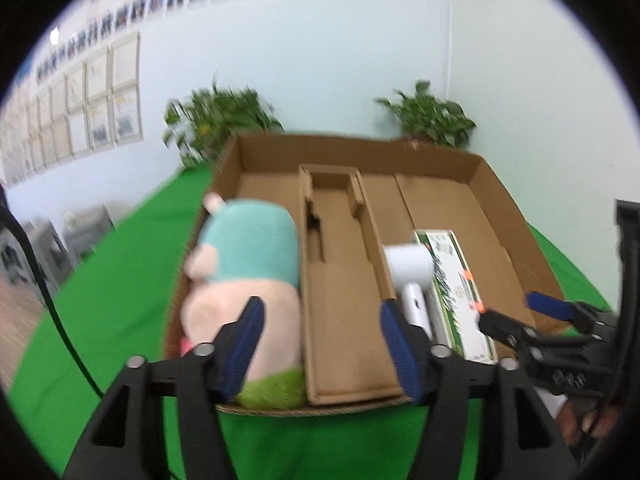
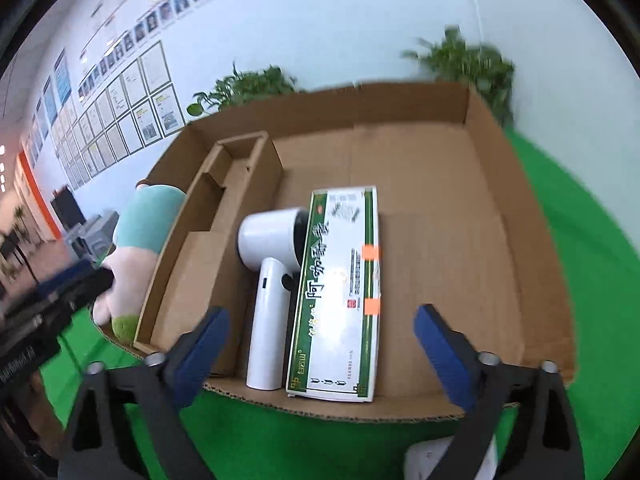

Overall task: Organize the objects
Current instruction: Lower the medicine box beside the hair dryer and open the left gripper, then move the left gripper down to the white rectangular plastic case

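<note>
An open cardboard box [image 1: 500,200] [image 2: 520,160] lies on the green cloth. A pink and teal plush toy [image 1: 248,248] [image 2: 148,216] fills its left compartment, beside a cardboard insert [image 1: 340,280] [image 2: 208,216]. In the right part a white hair dryer [image 1: 408,264] [image 2: 272,240] lies against a green and white carton [image 1: 452,276] [image 2: 340,280]. My left gripper [image 1: 320,320] [image 2: 92,276] is open over the box's near edge, its left finger in front of the plush, nothing held. My right gripper [image 2: 322,320] [image 1: 510,308] is wide open above the dryer and carton, empty.
Two potted plants [image 1: 220,120] [image 1: 432,116] stand behind the box against the pale wall. Green cloth [image 1: 120,300] [image 2: 580,220] surrounds the box. A white object [image 2: 440,456] lies under my right gripper. A person's hand [image 1: 584,420] shows at the lower right.
</note>
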Demonstrator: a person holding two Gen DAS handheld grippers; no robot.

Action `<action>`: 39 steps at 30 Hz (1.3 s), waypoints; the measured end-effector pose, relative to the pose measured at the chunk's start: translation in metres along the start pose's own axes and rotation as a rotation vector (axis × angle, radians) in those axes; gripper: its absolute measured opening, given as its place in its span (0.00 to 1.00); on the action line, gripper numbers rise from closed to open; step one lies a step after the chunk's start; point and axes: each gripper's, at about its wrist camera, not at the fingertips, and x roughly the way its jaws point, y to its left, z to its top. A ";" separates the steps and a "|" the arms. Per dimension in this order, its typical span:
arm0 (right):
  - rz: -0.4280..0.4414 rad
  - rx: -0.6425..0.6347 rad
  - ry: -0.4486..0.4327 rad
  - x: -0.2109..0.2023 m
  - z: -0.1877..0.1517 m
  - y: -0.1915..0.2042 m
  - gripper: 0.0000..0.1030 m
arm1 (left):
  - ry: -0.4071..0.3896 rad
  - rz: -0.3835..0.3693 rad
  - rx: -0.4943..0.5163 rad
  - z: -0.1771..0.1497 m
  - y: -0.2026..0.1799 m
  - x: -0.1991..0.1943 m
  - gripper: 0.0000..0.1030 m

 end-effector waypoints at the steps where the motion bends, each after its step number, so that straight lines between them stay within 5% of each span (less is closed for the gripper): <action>1: -0.051 -0.043 -0.045 -0.013 -0.006 0.007 1.00 | -0.044 0.040 0.014 0.001 0.000 -0.010 0.85; 3: -0.111 -0.073 -0.079 -0.027 -0.017 0.013 1.00 | -0.165 0.080 0.034 0.002 0.000 -0.038 0.86; 5: -0.128 -0.079 -0.086 -0.031 -0.028 0.018 1.00 | -0.216 0.106 0.061 0.000 0.000 -0.054 0.99; 7: -0.142 -0.062 -0.079 -0.041 -0.041 0.015 1.00 | -0.194 0.162 0.094 -0.004 -0.005 -0.056 0.99; 12: -0.130 -0.035 -0.065 -0.067 -0.066 0.010 0.97 | -0.068 0.142 0.097 -0.029 -0.012 -0.031 0.99; 15: -0.169 -0.091 -0.076 -0.081 -0.076 0.014 0.73 | -0.039 0.114 0.047 -0.042 -0.013 -0.022 0.99; 17: -0.184 -0.094 -0.065 -0.087 -0.079 0.014 0.36 | -0.038 0.106 0.022 -0.048 -0.015 -0.020 0.94; 20: -0.212 -0.079 -0.058 -0.089 -0.080 0.009 0.14 | -0.036 0.115 0.005 -0.052 -0.018 -0.022 0.60; 22: -0.212 -0.066 -0.061 -0.089 -0.078 0.005 0.14 | -0.025 0.093 -0.012 -0.052 -0.016 -0.023 0.09; 24: -0.221 -0.075 -0.080 -0.092 -0.078 0.005 0.15 | -0.014 0.056 -0.033 -0.050 -0.014 -0.024 0.07; 25: -0.230 -0.087 -0.101 -0.095 -0.079 0.006 0.24 | -0.016 0.053 -0.028 -0.050 -0.015 -0.024 0.07; 26: -0.240 -0.099 -0.110 -0.094 -0.079 0.007 0.56 | -0.016 0.057 -0.018 -0.049 -0.017 -0.023 0.07; 27: -0.244 -0.109 -0.117 -0.093 -0.078 0.008 0.78 | -0.018 0.065 -0.013 -0.050 -0.019 -0.023 0.15; 28: -0.243 -0.119 -0.135 -0.095 -0.080 0.008 0.98 | -0.013 0.072 -0.007 -0.050 -0.021 -0.023 0.46; 30: -0.248 -0.134 -0.161 -0.098 -0.078 0.009 1.00 | -0.008 0.078 -0.007 -0.051 -0.026 -0.023 0.97; 39: -0.191 -0.150 -0.172 -0.104 -0.080 0.002 1.00 | -0.041 0.081 -0.010 -0.053 -0.035 -0.029 0.99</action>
